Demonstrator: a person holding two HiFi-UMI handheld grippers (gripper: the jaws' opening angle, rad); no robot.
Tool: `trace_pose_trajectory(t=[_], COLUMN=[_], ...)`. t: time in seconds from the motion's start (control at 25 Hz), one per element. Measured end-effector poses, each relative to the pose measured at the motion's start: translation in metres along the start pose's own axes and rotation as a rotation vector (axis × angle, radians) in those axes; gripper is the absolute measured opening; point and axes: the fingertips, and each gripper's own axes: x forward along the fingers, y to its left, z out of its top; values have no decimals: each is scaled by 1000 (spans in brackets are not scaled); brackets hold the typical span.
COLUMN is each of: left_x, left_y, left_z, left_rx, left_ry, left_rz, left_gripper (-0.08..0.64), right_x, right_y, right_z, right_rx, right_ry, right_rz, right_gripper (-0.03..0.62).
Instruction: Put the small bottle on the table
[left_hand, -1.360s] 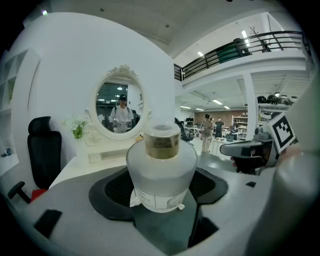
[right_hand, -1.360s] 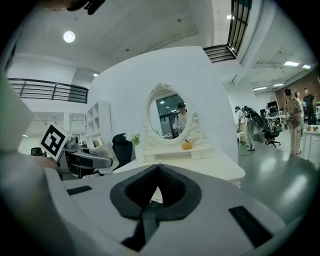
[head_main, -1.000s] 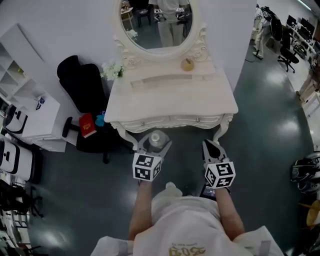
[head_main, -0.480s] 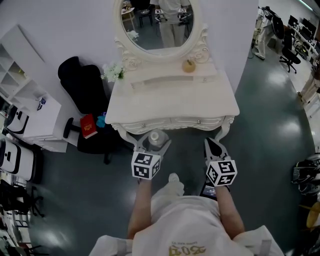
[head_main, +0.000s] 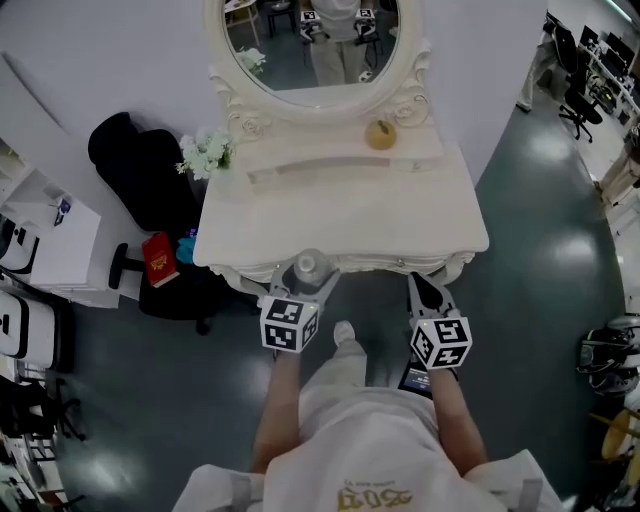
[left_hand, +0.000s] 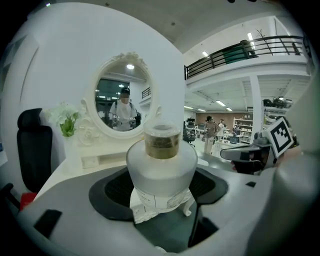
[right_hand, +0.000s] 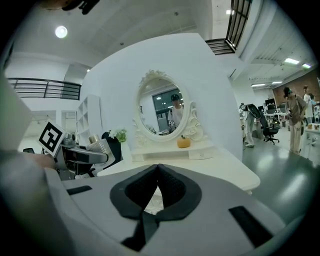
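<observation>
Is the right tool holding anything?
No, the right tool has its jaws closed together with nothing between them.

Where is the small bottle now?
Head view, left of centre: the small bottle, clamped in the left hand-held gripper, at the front edge of the dressing table.

Label (left_hand: 152, 199) on small bottle (left_hand: 161, 165) illegible; nothing readable.

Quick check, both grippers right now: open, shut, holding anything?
Left gripper: closed on the small bottle.
Right gripper: closed, nothing between its jaws.
</observation>
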Motion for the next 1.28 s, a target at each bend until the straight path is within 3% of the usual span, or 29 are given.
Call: trace_pose_trajectory(t=[0.6,0.84,1.28], left_x=[148,176,200], left_y=[147,176,191], left_z=[37,35,38], left_rx=[-53,-75,-86], left_ry=[71,74,74], left_rz=[-88,-103,-112], left_gripper=[344,344,344], right_x=[194,222,240], right_y=[-29,-37,-52], right_z=[40,39,46], right_rx=[2,-14,-11], right_ry=[71,94,67], right_rz=[-85,-119,-136], right_gripper=[12,12,12])
